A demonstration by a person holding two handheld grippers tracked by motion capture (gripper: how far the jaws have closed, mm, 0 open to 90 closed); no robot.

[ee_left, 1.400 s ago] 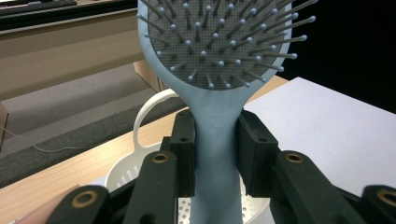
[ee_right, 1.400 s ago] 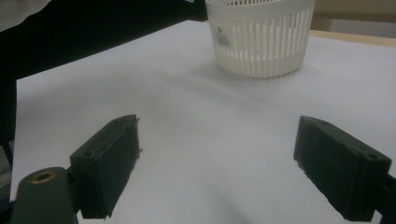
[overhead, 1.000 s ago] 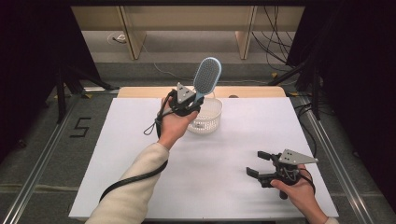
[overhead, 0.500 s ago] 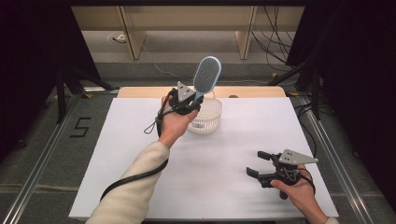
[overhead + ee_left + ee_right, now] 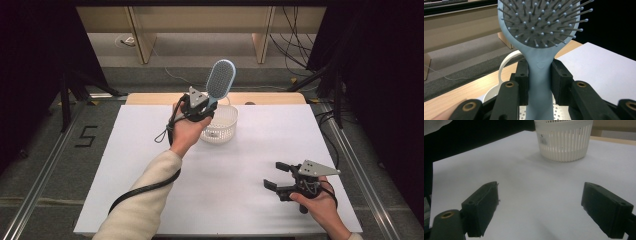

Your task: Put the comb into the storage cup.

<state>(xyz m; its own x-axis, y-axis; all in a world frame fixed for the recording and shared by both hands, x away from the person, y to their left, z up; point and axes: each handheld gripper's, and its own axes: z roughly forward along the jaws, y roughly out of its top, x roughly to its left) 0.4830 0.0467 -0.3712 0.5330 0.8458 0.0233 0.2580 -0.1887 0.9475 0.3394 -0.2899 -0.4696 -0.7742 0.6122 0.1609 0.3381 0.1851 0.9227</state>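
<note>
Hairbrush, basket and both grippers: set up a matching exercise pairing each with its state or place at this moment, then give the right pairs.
Things:
1. hairbrush
2. basket
3. left gripper
4. right gripper

States:
A. jaws apart, nothing between them, low over the white table
B. stands on the table's far side, white and slotted
C. held upright by its handle, bristle head on top
D. clamped on a light blue handle, above the basket

Pairs: 1-C, 2-B, 3-D, 4-A

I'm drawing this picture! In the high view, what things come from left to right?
Left gripper clamping the light blue hairbrush's handle → white slotted plastic basket → right gripper with open black jaws, held low over the white table.
</note>
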